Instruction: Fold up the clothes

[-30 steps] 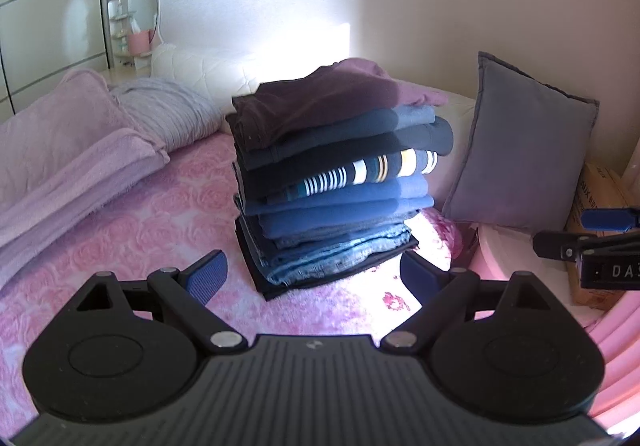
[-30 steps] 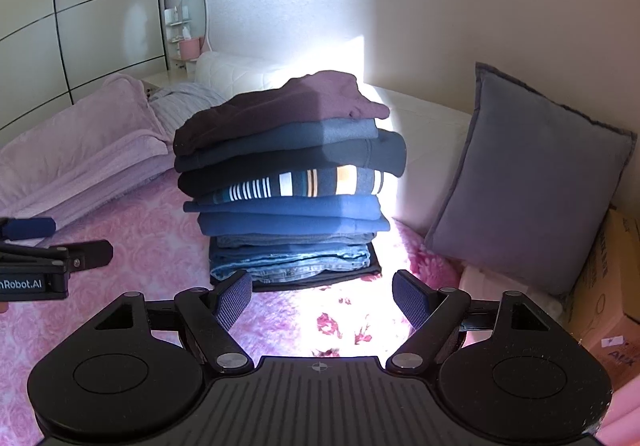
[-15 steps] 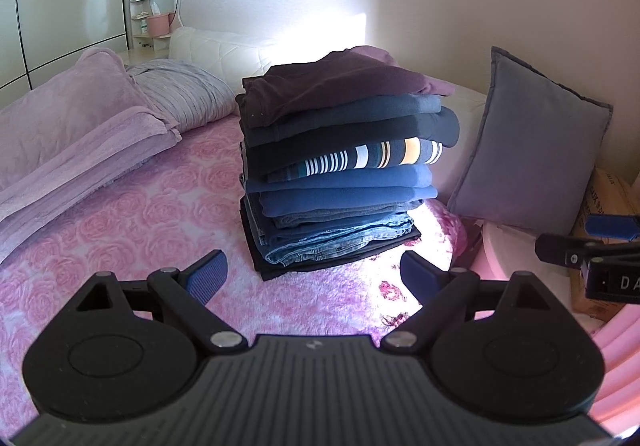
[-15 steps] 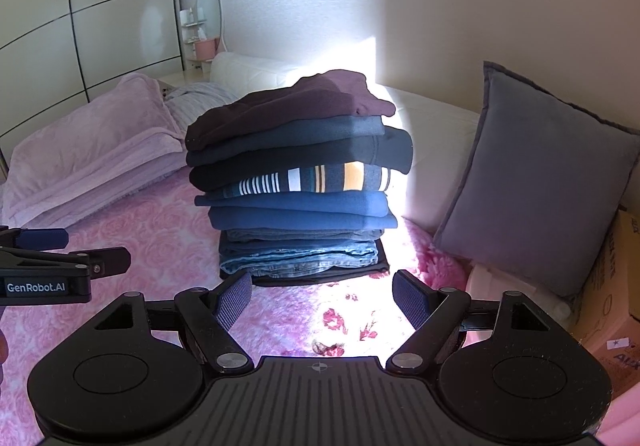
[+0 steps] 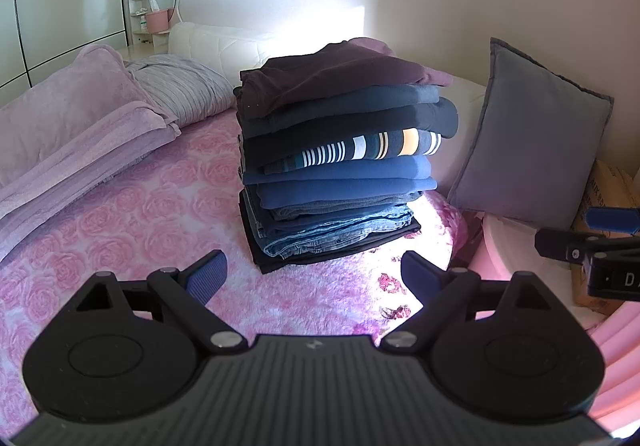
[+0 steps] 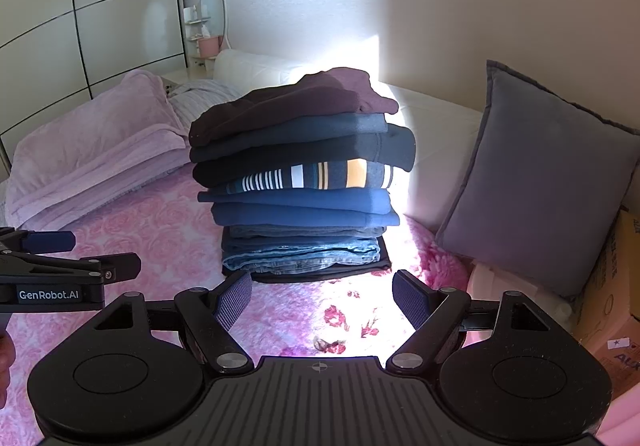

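1. clothes (image 5: 340,153), folded and stacked in a tall pile, sat on the bed (image 5: 140,213) in the left wrist view, dead ahead of the left gripper (image 5: 314,274) and a little beyond its fingertips, touching neither.
2. that left gripper was spread wide with nothing between its jaws; the pile's long side ran across the view, its folded edges facing the camera, and the purple top garment (image 5: 332,73) lay slightly askew.
3. at the right edge of this view the right gripper (image 5: 592,242) showed from the side, well apart from the pile.
4. in the right wrist view the same clothes (image 6: 296,173) stood straight ahead of the right gripper (image 6: 322,298), which was also spread and empty.
5. the left gripper (image 6: 80,262) showed at the left edge, beside the pile's base, not touching it.
6. both grippers looked about equally near; no unfolded garment was visible, so the folding seemed close to finished.
7. a grey cushion (image 6: 548,181) leaned against the wall to the pile's right.
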### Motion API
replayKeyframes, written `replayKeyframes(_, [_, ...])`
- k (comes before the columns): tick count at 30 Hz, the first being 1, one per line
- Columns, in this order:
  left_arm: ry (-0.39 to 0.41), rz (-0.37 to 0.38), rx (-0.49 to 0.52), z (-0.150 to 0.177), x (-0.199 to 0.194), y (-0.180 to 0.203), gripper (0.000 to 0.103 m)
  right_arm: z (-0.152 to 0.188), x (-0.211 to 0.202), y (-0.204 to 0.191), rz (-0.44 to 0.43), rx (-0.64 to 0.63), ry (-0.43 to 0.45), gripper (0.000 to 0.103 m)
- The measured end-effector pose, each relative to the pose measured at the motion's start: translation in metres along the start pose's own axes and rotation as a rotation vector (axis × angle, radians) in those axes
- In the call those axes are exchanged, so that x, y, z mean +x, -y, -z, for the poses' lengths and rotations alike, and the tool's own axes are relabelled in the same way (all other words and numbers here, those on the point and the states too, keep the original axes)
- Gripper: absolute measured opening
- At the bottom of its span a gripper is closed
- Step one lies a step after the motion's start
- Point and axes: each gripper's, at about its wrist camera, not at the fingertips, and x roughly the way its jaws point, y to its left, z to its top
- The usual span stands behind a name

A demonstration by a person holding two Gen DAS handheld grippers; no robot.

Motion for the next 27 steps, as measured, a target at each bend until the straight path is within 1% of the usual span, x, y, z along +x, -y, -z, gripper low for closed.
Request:
replayKeyframes(3, [-0.003,0.003,-0.004,0.001,0.000,0.001,0.092,0.000,0.001,0.000,-0.001,-0.001,-0.002,0.080])
replayKeyframes(14, [-0.033,-0.039,-0.023,0.010,0.004,0.004,0.092,0.001,0.006,0.000,-0.010,-0.011,-0.022,0.080])
replayKeyframes(21, [-0.041,-0.062,-0.031,0.012,0.004,0.008,0.092,0.002,0.007,0.003,-0.013,-0.010,-0.027,0.080])
replayKeyframes(27, [-0.033,-0.061,-0.030,0.013,0.003,0.012,0.092,0.002,0.006,0.007,-0.013,-0.010,-0.027,0.080])
